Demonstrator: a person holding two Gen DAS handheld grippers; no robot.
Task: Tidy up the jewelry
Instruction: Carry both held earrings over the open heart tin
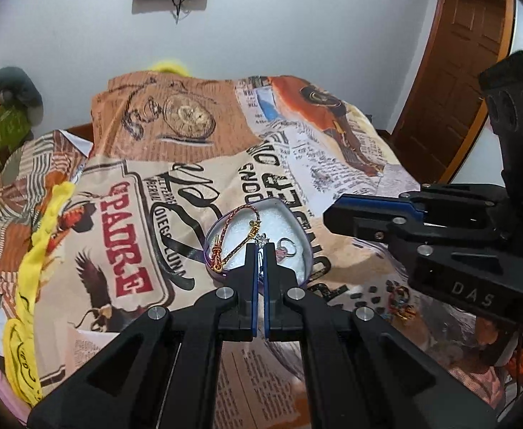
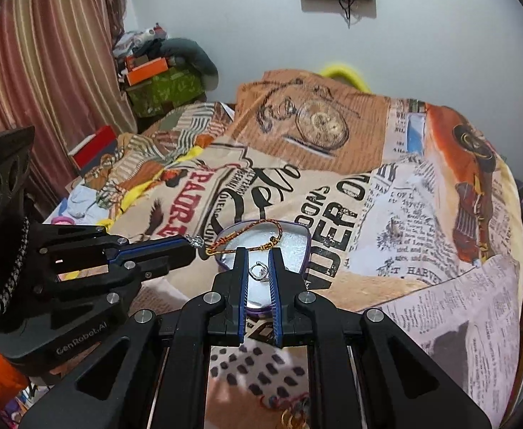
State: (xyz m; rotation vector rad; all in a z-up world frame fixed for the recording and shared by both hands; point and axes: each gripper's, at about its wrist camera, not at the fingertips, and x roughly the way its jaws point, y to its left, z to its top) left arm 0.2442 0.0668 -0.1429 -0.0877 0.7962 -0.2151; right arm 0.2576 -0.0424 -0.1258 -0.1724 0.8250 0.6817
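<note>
A heart-shaped purple jewelry box (image 1: 299, 223) (image 2: 297, 241) with a white lining lies open on the bed. A red-gold cord bracelet (image 1: 231, 220) (image 2: 247, 224) lies across its rim. A silver ring (image 1: 289, 246) (image 2: 258, 272) lies inside. My left gripper (image 1: 260, 248) (image 2: 193, 243) is shut on a small crystal earring (image 1: 262, 240) (image 2: 197, 241), held over the box's left edge. My right gripper (image 2: 257, 255) (image 1: 327, 214) hovers over the box, jaws slightly apart around the ring, touching nothing. More beaded jewelry (image 1: 402, 304) (image 2: 290, 407) lies near the front.
A printed newspaper-pattern bedspread (image 1: 197, 136) (image 2: 422, 214) covers the bed. A yellow cloth (image 1: 43, 236) lies at the left. Boxes and clothes (image 2: 161, 78) are piled by the curtain (image 2: 47, 53). A wooden door (image 1: 458, 71) stands at the right.
</note>
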